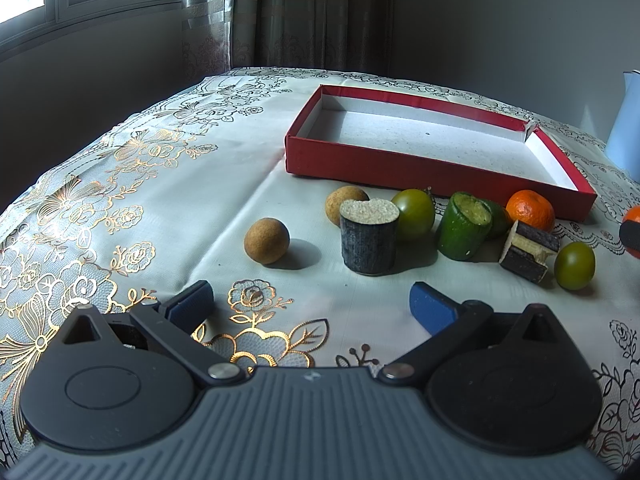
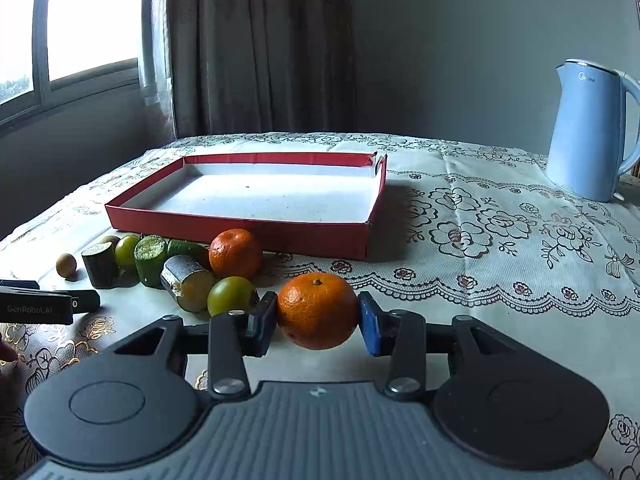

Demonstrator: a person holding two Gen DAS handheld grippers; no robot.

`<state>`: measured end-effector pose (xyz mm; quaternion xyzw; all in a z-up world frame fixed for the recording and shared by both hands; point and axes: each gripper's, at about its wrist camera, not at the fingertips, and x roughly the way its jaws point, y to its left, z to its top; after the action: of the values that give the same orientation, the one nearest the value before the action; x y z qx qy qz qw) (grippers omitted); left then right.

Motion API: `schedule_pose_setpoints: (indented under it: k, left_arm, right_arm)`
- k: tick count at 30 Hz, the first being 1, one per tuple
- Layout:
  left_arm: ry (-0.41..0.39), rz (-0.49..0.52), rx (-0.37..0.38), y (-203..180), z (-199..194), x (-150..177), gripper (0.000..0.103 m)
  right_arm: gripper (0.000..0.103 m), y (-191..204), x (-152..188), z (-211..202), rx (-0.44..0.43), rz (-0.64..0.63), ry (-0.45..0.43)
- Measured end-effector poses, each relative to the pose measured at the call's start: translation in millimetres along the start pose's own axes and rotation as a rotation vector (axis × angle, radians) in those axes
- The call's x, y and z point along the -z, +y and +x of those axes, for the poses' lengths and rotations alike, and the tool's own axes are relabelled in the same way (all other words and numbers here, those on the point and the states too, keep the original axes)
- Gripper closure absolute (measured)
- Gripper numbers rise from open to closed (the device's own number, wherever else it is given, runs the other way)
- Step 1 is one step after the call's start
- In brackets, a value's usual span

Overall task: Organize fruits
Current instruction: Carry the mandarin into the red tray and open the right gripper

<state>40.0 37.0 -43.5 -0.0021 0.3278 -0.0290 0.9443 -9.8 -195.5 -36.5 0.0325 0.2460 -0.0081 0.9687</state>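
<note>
The right gripper (image 2: pixel 317 319) has its jaws closed on a mandarin (image 2: pixel 317 310); one blue pad presses each side of the fruit, and the mandarin sits low over the surface (image 2: pixel 480 320), which wears a white lace cloth with a flower pattern; whether the fruit touches the cloth, I cannot tell. The left gripper (image 1: pixel 311 302) has its jaws spread wide with nothing between them, only the cloth and a gold flower print below; it hangs just before the row of fruits.

Beyond the held mandarin lies a green round fruit (image 2: pixel 232 295), touching a cut sugarcane piece (image 2: pixel 188 282) that lies on its side; behind these is a second mandarin (image 2: pixel 235 253), near the front wall of the red box (image 2: pixel 240 232). To the left stand a green cucumber piece (image 2: pixel 150 255), tilted, another green round fruit (image 2: pixel 126 252) and a dark sugarcane piece (image 2: pixel 100 265), upright; one small brown longan (image 2: pixel 66 265) lies apart at the far left, and in the left wrist view a second longan (image 1: pixel 346 204) shows just behind the upright sugarcane.

The red box is shallow with a white inside, and no fruit lies in it; a pale blue electric kettle (image 2: pixel 588 128) stands well apart at the right; curtains (image 2: pixel 256 48) and a window (image 2: pixel 80 20) are behind.
</note>
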Motion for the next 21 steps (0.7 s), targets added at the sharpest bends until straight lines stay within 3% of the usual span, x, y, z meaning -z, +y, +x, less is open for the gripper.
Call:
schedule_pose_setpoints:
  k: [4, 8, 14, 21]
  left_arm:
    - [0.0, 0.0, 0.0, 0, 0, 0, 0.0]
    - [0.0, 0.0, 0.0, 0, 0, 0, 0.0]
    - [0.0, 0.0, 0.0, 0, 0, 0, 0.0]
    - [0.0, 0.0, 0.0, 0, 0, 0, 0.0]
  right_arm:
    - [0.061, 0, -36, 18, 0.005, -0.005, -0.051]
    - [0.061, 0, -60, 59, 0.025, -0.004, -0.034]
    - [0.061, -1, -60, 111, 0.062, 0.001, 0.03]
    - [0.059, -3, -55, 129, 0.066, 0.014, 0.083]
